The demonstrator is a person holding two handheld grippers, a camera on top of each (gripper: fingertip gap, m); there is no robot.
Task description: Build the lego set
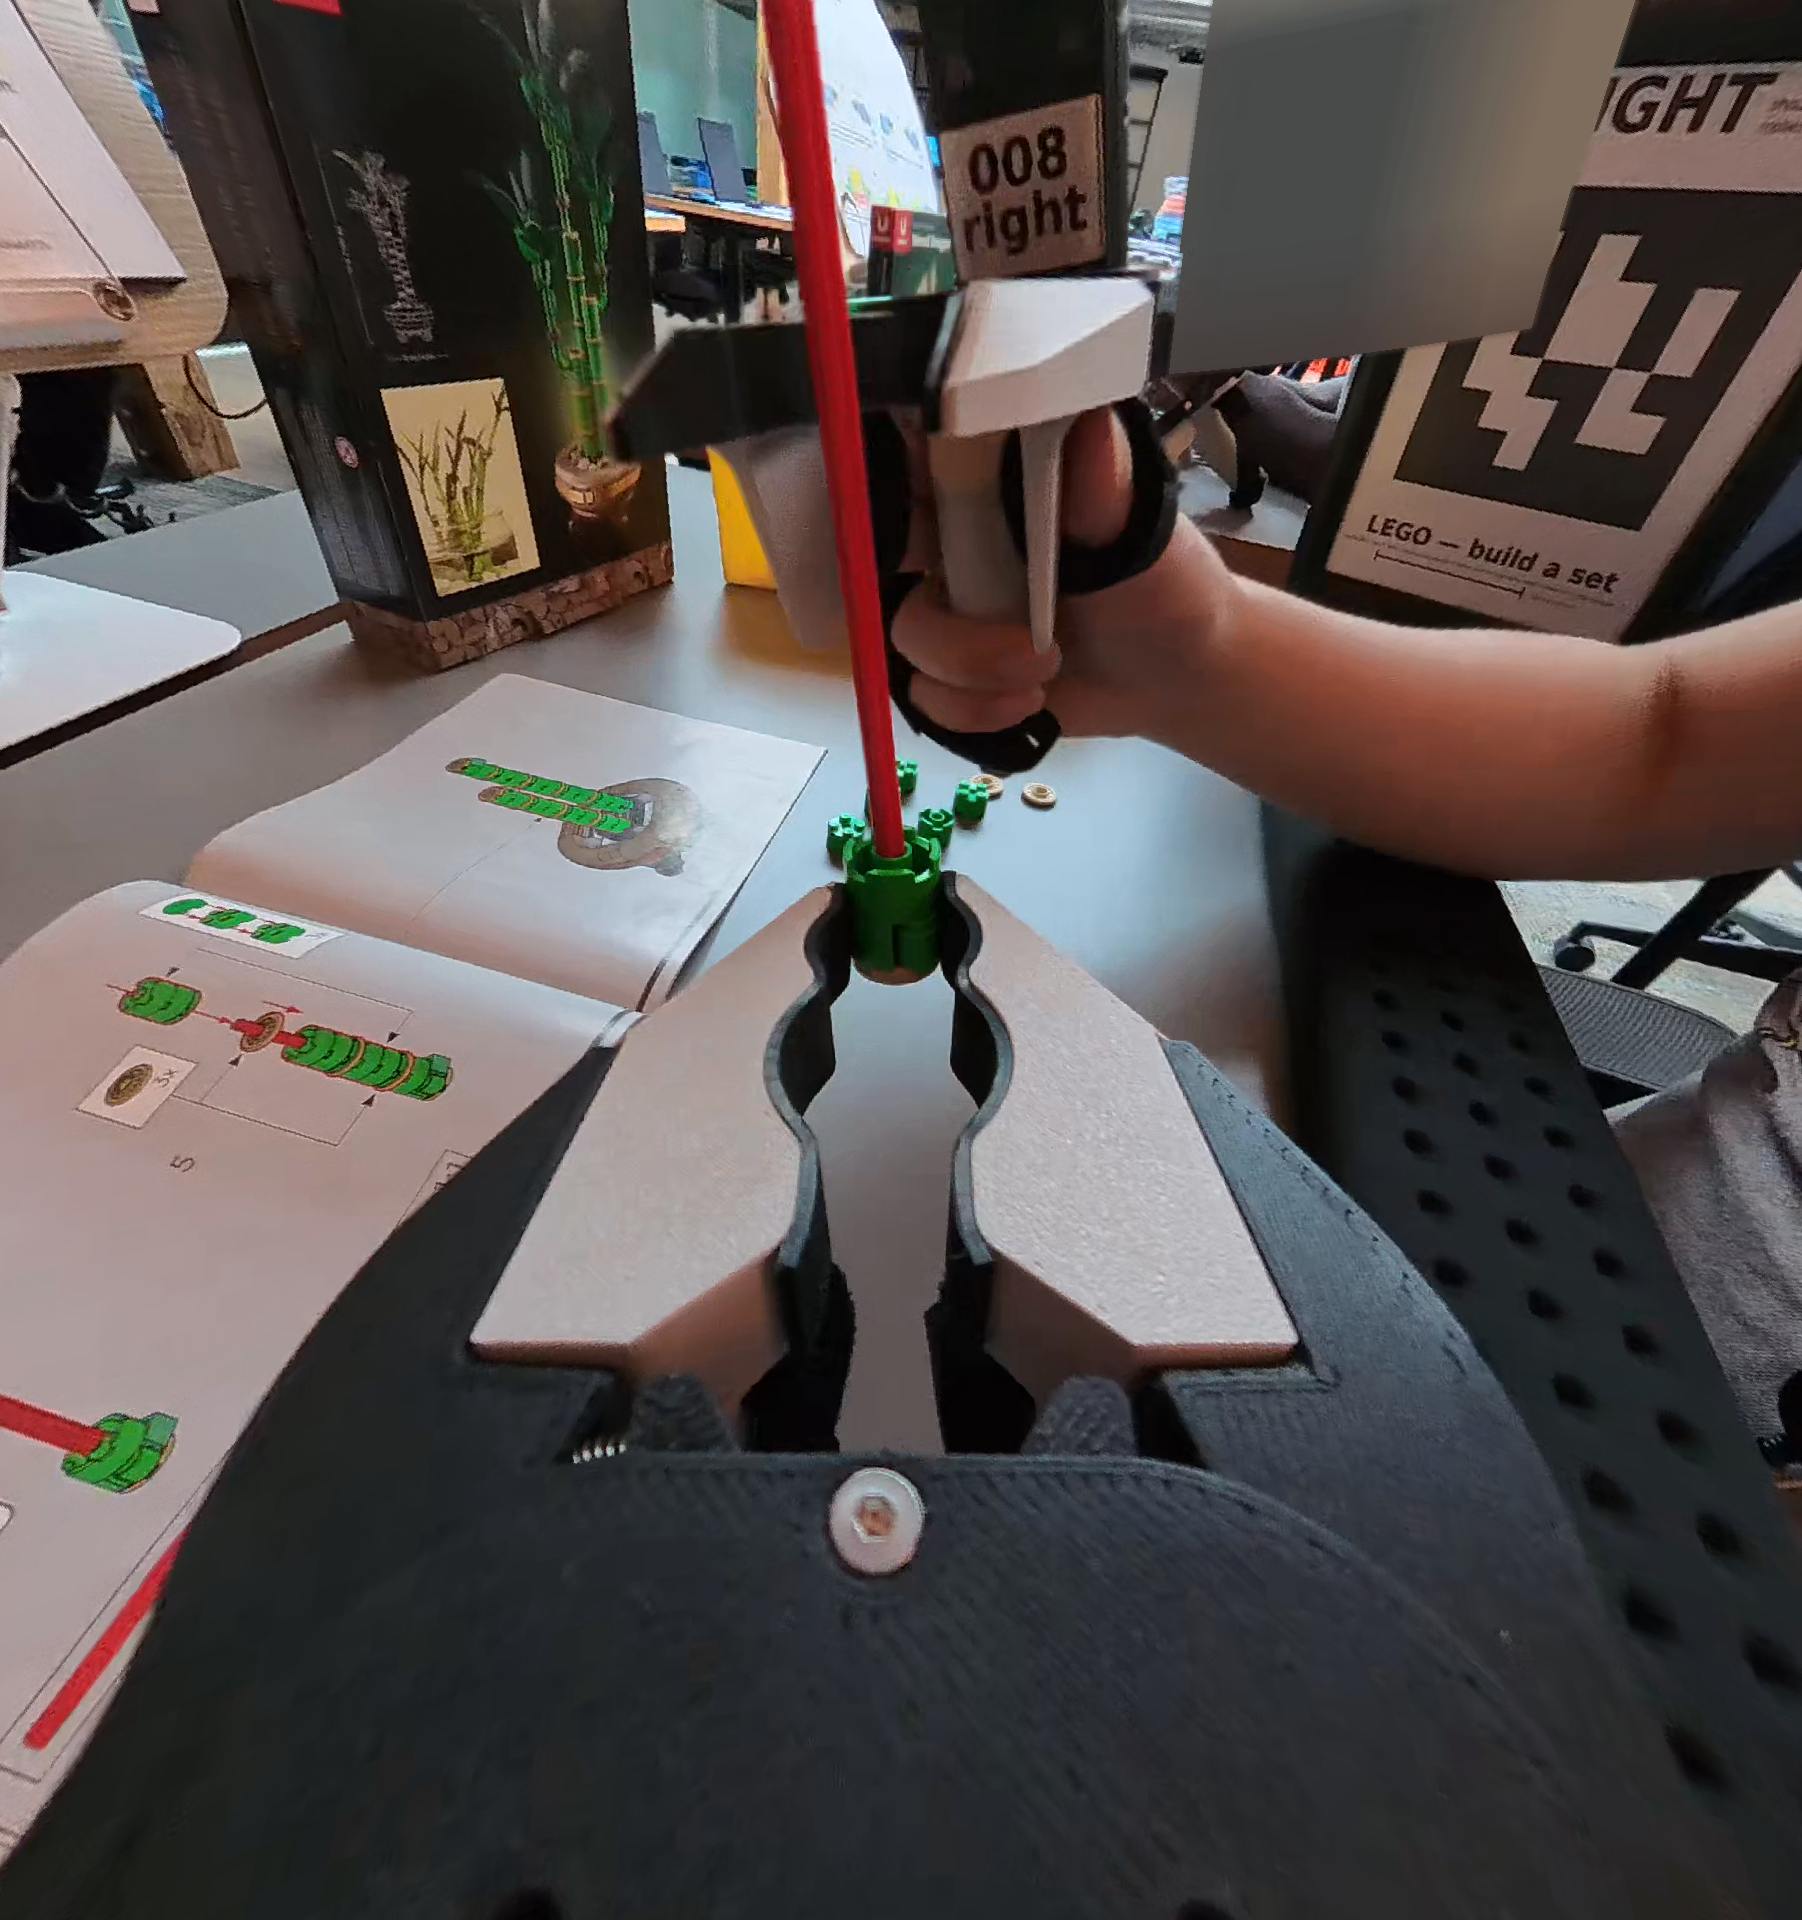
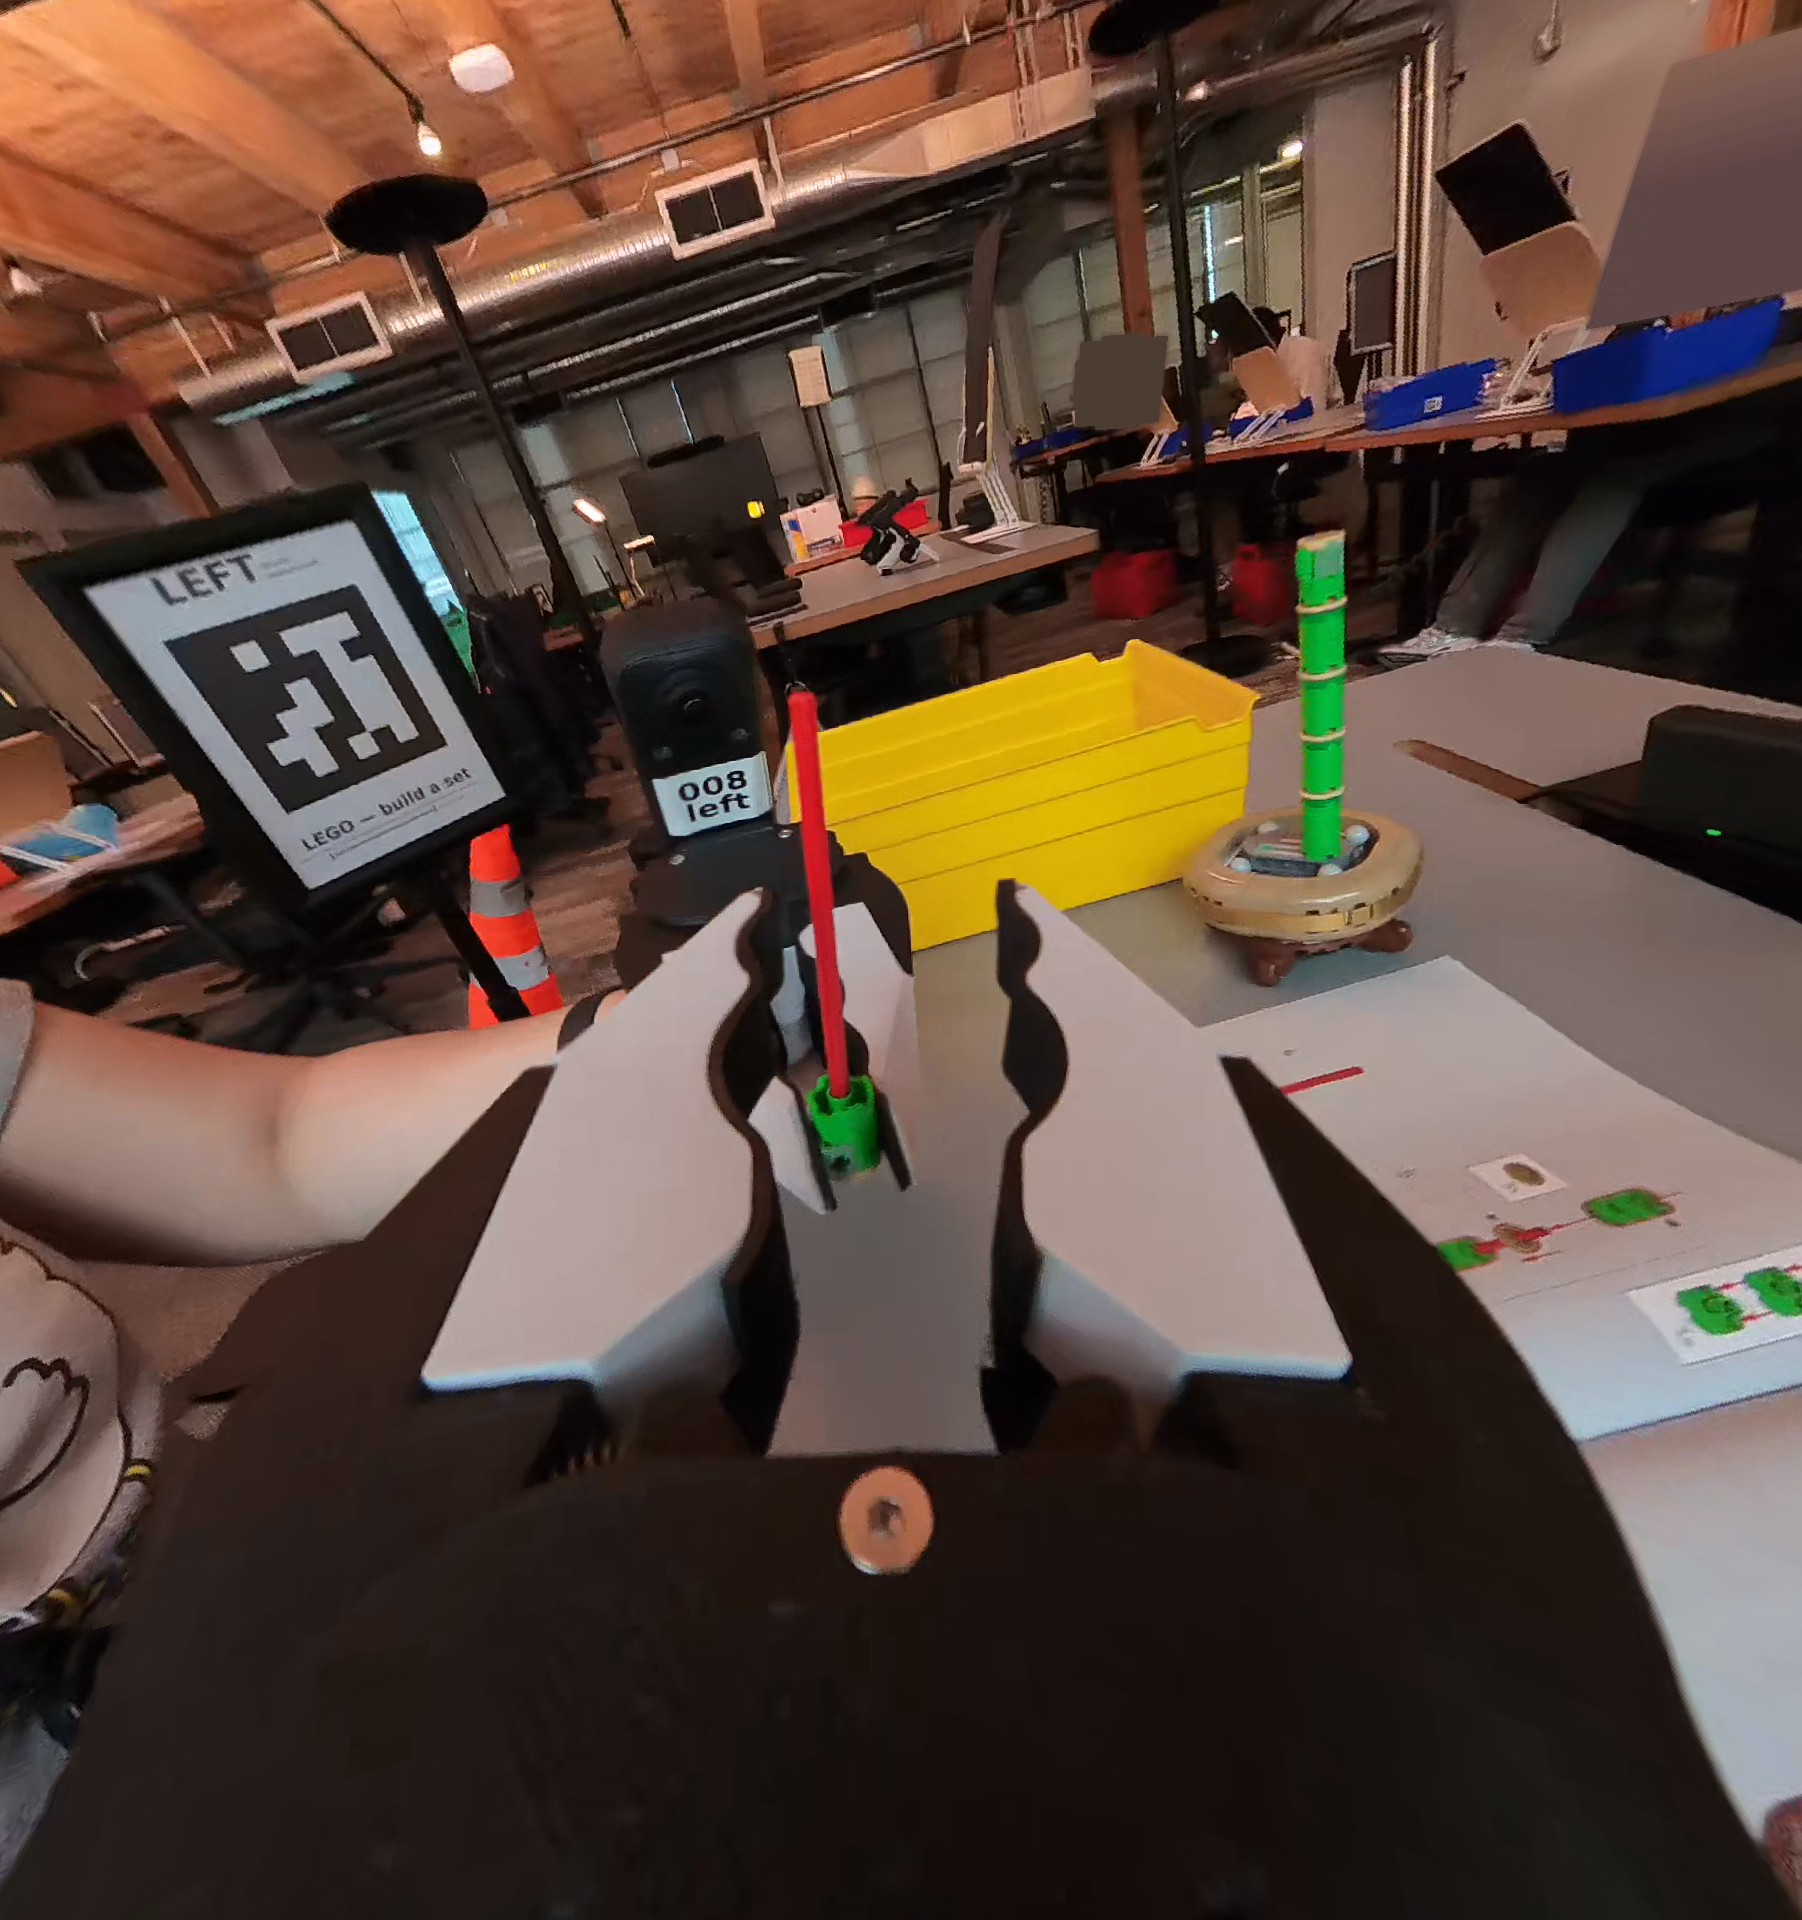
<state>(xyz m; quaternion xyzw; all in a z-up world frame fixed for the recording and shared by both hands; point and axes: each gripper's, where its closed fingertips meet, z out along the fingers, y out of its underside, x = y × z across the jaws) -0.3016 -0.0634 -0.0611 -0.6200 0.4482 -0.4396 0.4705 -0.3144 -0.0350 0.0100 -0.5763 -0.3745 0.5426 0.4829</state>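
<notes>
Loose green pieces (image 1: 933,816) behind clamped green brick (image 1: 889,914); booklet (image 1: 409,935) beside.

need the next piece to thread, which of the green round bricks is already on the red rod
The green round brick clamped between the left gripper fingertips; the red rod stands in it. The other green bricks lie loose behind.

Four green bricks (image 1: 933,812) (perhaps), two tan discs (image 1: 1011,791)
</notes>
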